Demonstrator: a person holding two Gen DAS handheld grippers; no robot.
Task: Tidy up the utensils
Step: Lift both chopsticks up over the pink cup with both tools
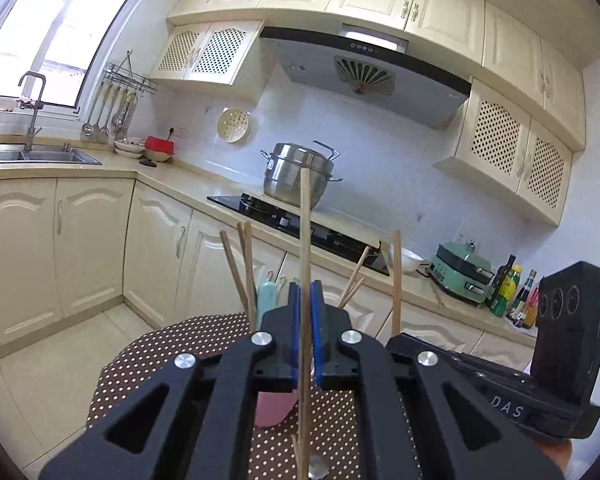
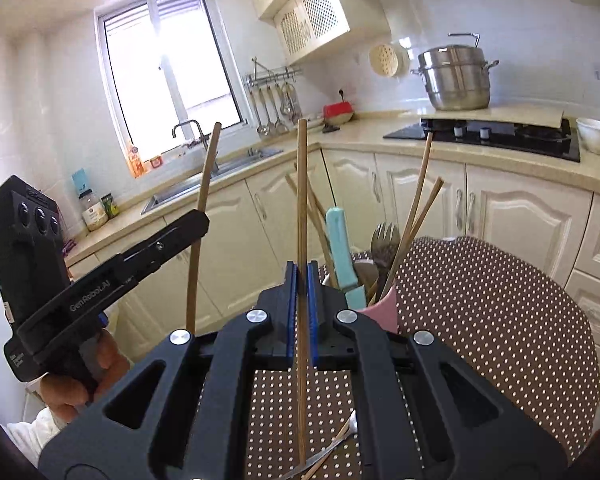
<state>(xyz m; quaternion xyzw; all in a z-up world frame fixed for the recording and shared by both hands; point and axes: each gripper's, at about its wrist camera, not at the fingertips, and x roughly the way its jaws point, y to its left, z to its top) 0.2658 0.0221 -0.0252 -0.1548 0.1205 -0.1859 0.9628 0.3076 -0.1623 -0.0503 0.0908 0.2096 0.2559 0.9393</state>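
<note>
Left gripper [image 1: 306, 312]: my jaws are clamped on one wooden chopstick [image 1: 305, 240], held upright, its top end standing in front of the steel pot [image 1: 298, 178] on the stove in the left wrist view. Its lower end runs down between the gripper arms toward the dotted brown surface [image 1: 160, 344].

Right gripper [image 2: 301, 300]: same story, jaws clamped on a second chopstick [image 2: 301, 200], also upright, lower end close to the surface; contact I can't tell.

In the right wrist view I see the left gripper at the left side, with its chopstick rising above and hanging below the jaws. The right gripper body shows at the right edge of the left view, its stick upright beside it.

Pink cup [image 2: 382, 314] stands on the surface just right of my right jaws. It holds a teal-handled utensil [image 2: 342, 256], a metal fork [image 2: 385, 236] with tines up, and several chopsticks leaning at different angles. In the left view the cup is mostly hidden behind the gripper; only a pink patch shows under the jaws.

Still loose on the surface in front of the cup: a metal spoon [image 2: 350, 426] and at least one more chopstick, lying partly under my right gripper frame.
</note>
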